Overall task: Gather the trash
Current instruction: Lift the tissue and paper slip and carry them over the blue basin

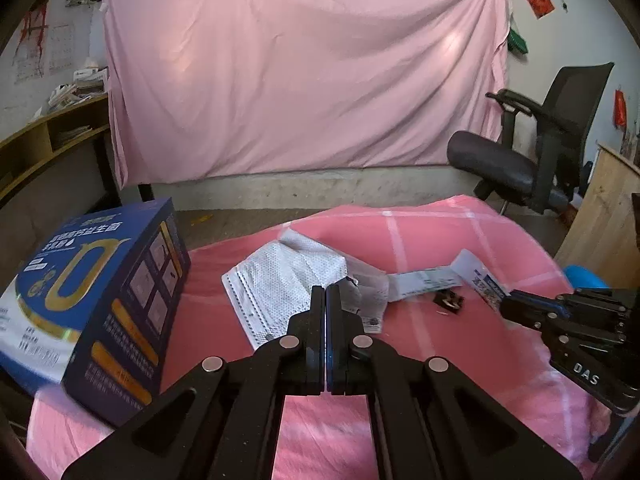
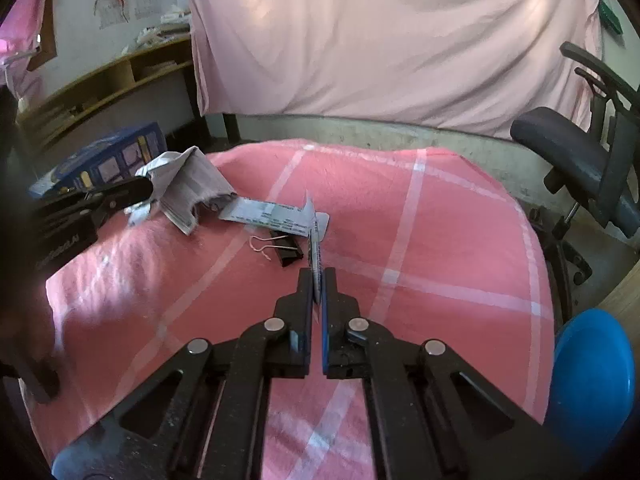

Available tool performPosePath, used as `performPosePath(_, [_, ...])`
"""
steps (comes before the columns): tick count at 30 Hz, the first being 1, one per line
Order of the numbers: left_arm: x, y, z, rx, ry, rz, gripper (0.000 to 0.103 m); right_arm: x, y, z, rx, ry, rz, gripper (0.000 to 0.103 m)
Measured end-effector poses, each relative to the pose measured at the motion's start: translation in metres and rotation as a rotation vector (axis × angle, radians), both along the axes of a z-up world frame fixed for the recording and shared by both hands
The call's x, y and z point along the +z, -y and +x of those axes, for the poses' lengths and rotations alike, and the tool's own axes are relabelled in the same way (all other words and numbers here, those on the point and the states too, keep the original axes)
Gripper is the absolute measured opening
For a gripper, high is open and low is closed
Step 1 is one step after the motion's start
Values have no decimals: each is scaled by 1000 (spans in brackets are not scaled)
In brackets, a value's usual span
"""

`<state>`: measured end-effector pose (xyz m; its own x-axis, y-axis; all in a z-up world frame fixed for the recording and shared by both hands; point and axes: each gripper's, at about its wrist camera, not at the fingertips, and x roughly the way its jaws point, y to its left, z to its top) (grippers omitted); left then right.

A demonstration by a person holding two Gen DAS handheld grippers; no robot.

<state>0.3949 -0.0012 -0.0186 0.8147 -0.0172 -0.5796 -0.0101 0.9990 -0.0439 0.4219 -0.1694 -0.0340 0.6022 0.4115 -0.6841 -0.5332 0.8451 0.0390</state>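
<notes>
A white face mask (image 1: 280, 284) lies on the pink checked cloth (image 1: 440, 240). My left gripper (image 1: 325, 292) is shut on the mask's near edge; it also shows in the right wrist view (image 2: 146, 192), with the mask (image 2: 188, 192) lifted at that end. A long printed paper strip (image 1: 424, 280) runs rightward from the mask. My right gripper (image 2: 318, 280) is shut on the strip's right end (image 2: 314, 240); it also shows in the left wrist view (image 1: 506, 306). A black binder clip (image 2: 286, 250) lies on the cloth under the strip.
A blue carton (image 1: 92, 300) stands on the cloth's left side. A black office chair (image 1: 532, 152) is at the back right, a blue round object (image 2: 592, 372) at the right edge, wooden shelves (image 1: 48, 140) at the left.
</notes>
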Motion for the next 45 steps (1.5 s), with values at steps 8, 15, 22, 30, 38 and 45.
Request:
performPosePath(8, [34,4,-30,-9,95,-13,0,18,15,-21,-35,89,82,28])
performPosePath(15, [63,22,-43,-53,150,-4,0,44,36,-44,-61,209,168,28])
performPosePath(22, [97,47,-57,-114,242,1,0,66,55,-66,-102,330,243,28])
performPosePath(30, [128,89,-64,-203,337,-15,0,94,97,-92,-222,498,336,28])
performPosePath(38, [138,149,-57,-341,373,-40,0,108,147,-114,-354,597,361,28])
performPosePath(45, [135,205,-50,-454,348,-79,0,101,197,-130,-459,612,294,28])
